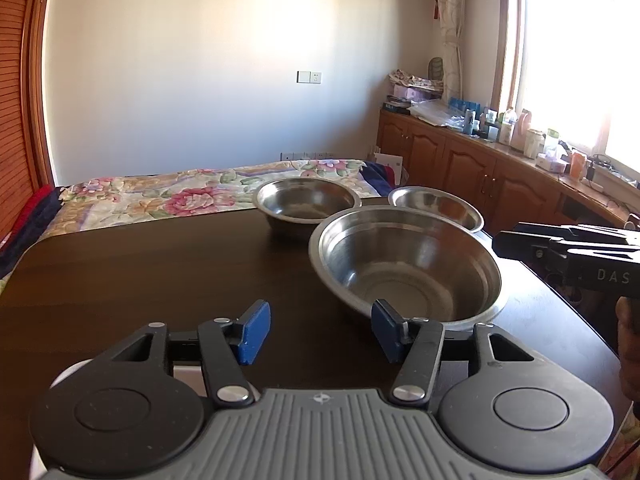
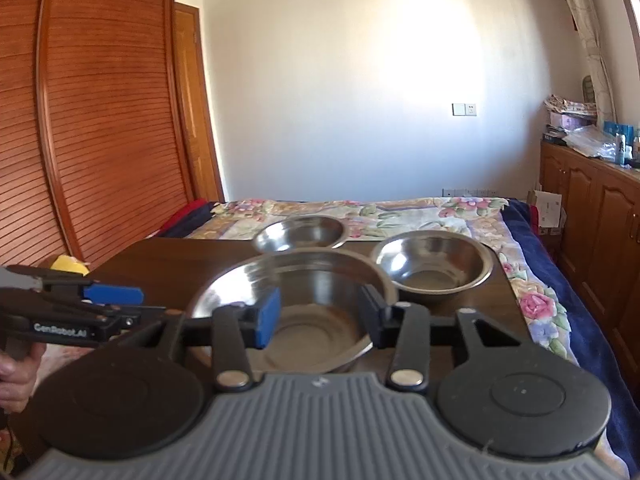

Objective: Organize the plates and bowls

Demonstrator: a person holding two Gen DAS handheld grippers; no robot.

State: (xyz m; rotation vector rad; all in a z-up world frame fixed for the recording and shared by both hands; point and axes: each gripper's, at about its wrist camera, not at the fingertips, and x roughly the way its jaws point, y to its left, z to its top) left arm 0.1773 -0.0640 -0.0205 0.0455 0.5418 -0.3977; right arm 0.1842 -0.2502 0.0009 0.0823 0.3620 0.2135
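Three steel bowls stand on the dark table (image 1: pixel 160 272). The large bowl (image 1: pixel 404 264) is nearest, with a deep bowl (image 1: pixel 306 204) behind it to the left and a shallow wide-rimmed bowl (image 1: pixel 436 204) behind it to the right. My left gripper (image 1: pixel 320 332) is open and holds nothing; its right pad is by the large bowl's near rim. My right gripper (image 2: pixel 320 316) is open over the near side of the large bowl (image 2: pixel 312 280). From this side the deep bowl (image 2: pixel 300 232) is farthest and the shallow bowl (image 2: pixel 434 264) is on the right.
A bed with a floral cover (image 1: pixel 160 196) lies just past the table's far edge. Wooden cabinets (image 1: pixel 460 160) with clutter on top run along the right wall under a window. A slatted wardrobe (image 2: pixel 100 120) fills the left. A yellow object (image 2: pixel 68 264) sits at the table's left corner.
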